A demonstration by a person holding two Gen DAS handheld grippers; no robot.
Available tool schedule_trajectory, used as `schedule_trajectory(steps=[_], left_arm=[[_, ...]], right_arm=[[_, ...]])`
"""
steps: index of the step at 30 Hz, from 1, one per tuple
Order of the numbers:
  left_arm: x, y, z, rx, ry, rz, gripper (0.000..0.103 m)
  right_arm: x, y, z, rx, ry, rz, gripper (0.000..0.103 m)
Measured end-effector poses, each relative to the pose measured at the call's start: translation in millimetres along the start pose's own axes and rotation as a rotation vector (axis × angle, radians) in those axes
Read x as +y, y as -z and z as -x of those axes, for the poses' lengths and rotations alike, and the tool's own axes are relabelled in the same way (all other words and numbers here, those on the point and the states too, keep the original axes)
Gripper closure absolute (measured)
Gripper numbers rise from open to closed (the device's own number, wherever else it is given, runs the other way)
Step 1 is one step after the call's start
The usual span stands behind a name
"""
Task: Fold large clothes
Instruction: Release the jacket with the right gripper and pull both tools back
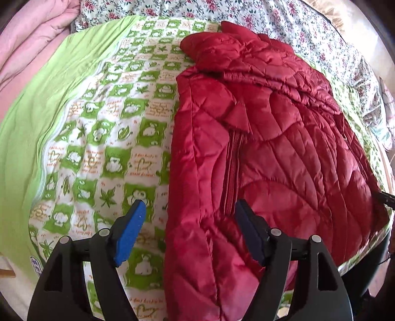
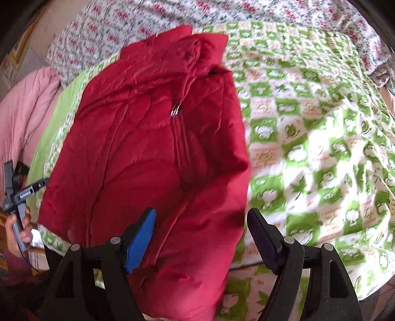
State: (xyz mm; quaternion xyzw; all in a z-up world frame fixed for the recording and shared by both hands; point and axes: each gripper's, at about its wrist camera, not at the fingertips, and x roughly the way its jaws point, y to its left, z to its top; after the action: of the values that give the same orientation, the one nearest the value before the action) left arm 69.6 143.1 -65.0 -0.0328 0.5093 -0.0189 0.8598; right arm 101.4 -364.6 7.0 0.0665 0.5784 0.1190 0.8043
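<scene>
A red quilted jacket [image 1: 271,148] lies on a green-and-white checked blanket [image 1: 111,138], zipper up, collar at the far end. In the right wrist view the jacket [image 2: 148,148] shows its zipper pull and both sides folded inward. My left gripper [image 1: 190,210] is open and empty, above the jacket's near left edge. My right gripper [image 2: 201,217] is open and empty, above the jacket's near hem. The left gripper's tip and the hand holding it show at the left edge of the right wrist view [image 2: 22,197].
A pink quilt [image 1: 29,47] lies bunched at the far left. A floral sheet [image 1: 284,22] covers the far side of the bed. The checked blanket [image 2: 321,148] spreads to the right of the jacket. The bed's near edge runs under the grippers.
</scene>
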Motion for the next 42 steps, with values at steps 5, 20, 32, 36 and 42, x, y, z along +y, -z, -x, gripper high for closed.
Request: schedule_trajectory(steps=[5, 20, 32, 36, 42], left_arm=[[8.2, 8.5, -0.1, 0.021, -0.005, 0.001, 0.029], [-6.2, 30.0, -13.9, 0.117, 0.176, -0.032, 0.029], [-21.6, 42.5, -22.3, 0.152, 0.248, -0.138, 0.071], [-18.8, 36.5, -1.7, 0.072, 0.312, -0.118, 0.084], [-13.6, 42.1, 18.7, 0.008, 0.312, -0.131, 0.087]], right_arm=[[-0.5, 9.4, -0.5, 0.028, -0.029, 0.005, 0.026], [-12.3, 24.6, 7.3, 0.052, -0.138, 0.04, 0.07], [-6.9, 30.2, 2.4, 0.056, -0.147, 0.046, 0.07], [-7.9, 27.4, 15.7, 0.002, -0.236, 0.029, 0.078], [-11.7, 31.3, 24.4, -0.023, -0.283, 0.015, 0.082]])
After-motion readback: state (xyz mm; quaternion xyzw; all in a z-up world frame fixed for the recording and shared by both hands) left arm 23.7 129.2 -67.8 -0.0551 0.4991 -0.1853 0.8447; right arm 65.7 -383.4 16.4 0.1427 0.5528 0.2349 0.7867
